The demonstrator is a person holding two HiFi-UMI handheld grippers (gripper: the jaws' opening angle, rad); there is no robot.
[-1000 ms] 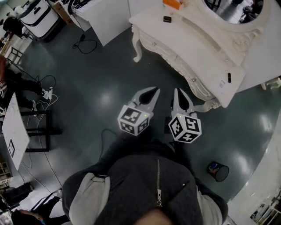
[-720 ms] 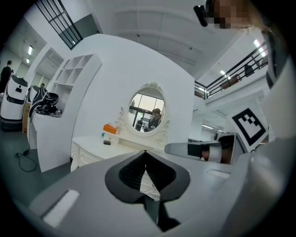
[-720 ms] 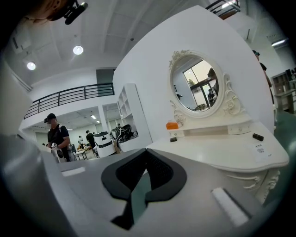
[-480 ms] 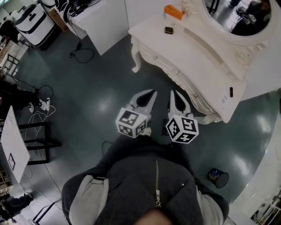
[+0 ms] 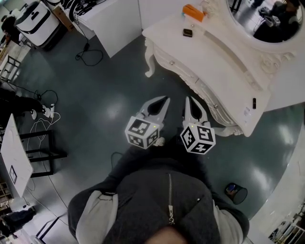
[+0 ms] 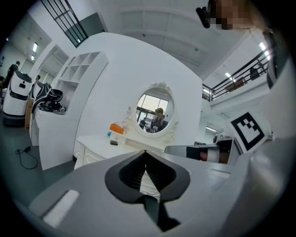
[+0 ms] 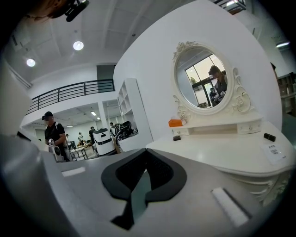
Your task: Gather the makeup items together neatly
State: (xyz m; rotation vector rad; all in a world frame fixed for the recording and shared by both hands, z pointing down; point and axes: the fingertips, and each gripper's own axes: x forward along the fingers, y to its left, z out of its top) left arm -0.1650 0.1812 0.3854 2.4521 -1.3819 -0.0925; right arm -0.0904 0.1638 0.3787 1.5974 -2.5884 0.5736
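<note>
A white dressing table (image 5: 224, 62) with an oval mirror (image 7: 203, 78) stands ahead to the right. On it lie an orange box (image 5: 193, 11), a small dark compact (image 5: 188, 33), a small black item (image 5: 254, 103) and a printed card (image 5: 247, 112). My left gripper (image 5: 167, 98) and right gripper (image 5: 189, 98) hang side by side over the dark floor, short of the table's front edge. Both are shut and hold nothing. In the right gripper view the orange box (image 7: 175, 122), the compact (image 7: 176, 138) and the black item (image 7: 269, 137) lie beyond the shut jaws.
A black bin (image 5: 236, 192) stands on the floor at my right. Cables (image 5: 90, 50) trail by a white cabinet (image 5: 114, 19) at the back. A white panel on a black stand (image 5: 14, 152) is at the left. People (image 7: 55, 134) stand far off.
Both grippers and I have moved a little nearer the dressing table; it has slid down and closer in the head view. Both jaws stay shut.
</note>
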